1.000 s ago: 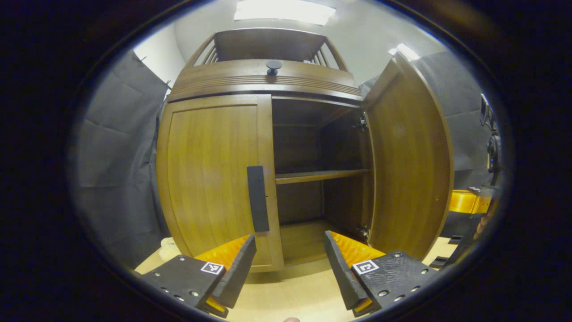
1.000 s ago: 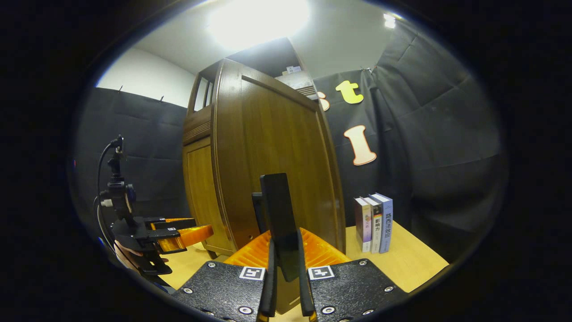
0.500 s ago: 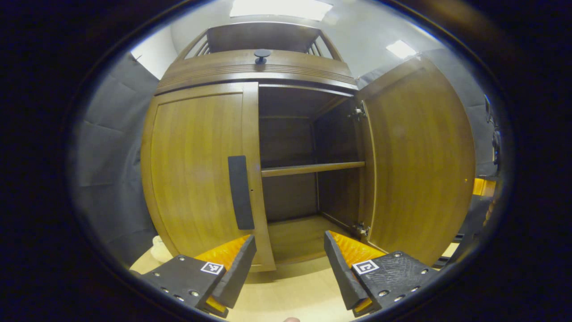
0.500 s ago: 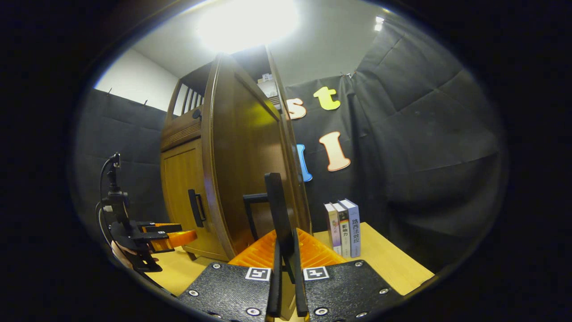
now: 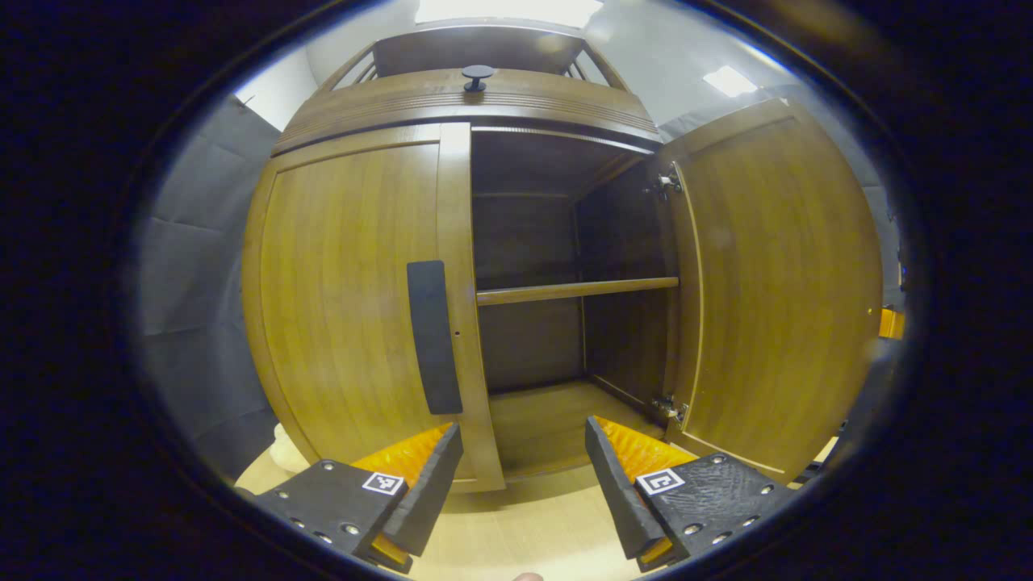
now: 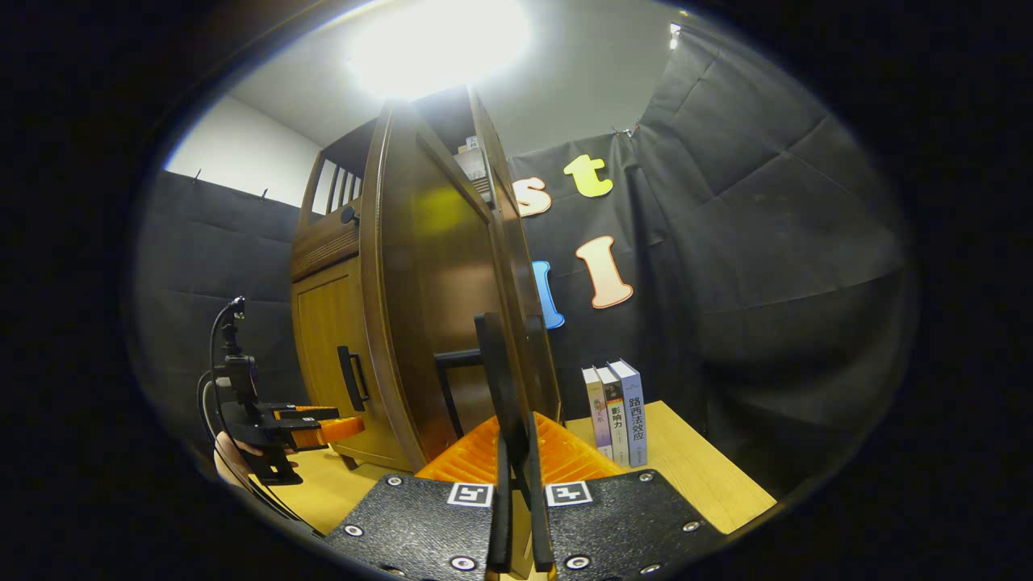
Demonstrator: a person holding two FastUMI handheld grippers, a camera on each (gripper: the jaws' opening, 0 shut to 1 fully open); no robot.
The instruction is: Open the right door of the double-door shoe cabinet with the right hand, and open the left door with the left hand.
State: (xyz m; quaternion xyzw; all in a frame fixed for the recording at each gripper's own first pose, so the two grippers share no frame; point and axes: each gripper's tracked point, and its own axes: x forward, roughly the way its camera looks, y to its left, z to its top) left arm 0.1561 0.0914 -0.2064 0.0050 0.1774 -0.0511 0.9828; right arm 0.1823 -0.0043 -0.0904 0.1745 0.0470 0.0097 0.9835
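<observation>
My right gripper [image 6: 516,492] has its jaws clamped on the right door's handle [image 6: 500,379], a dark vertical bar rising between them, and the right door [image 5: 775,274] stands swung wide on its hinges, its inner face towards my left camera. The shoe cabinet [image 5: 476,97] sits on the tabletop [image 5: 524,524] with its right half exposed: a dark interior and one shelf [image 5: 577,290] that looks bare. I judge the first half of the job as good as done; what is in hand now is the switch to the left side.

The left door [image 5: 347,282] is shut, flush with the frame, and its handle [image 5: 433,335] runs vertically along the door's inner edge, near the cabinet's middle. My left gripper [image 5: 523,468] hovers in front with jaws spread and nothing between them, low near the cabinet's bottom edge and set to the right of that handle.

Next I would let go on the right, then bring the left gripper up and to the left until the handle sits between the fingers, close, and pull outward along the hinge arc. Three books [image 6: 617,411] stand near the tabletop's right edge, clear of both doors
</observation>
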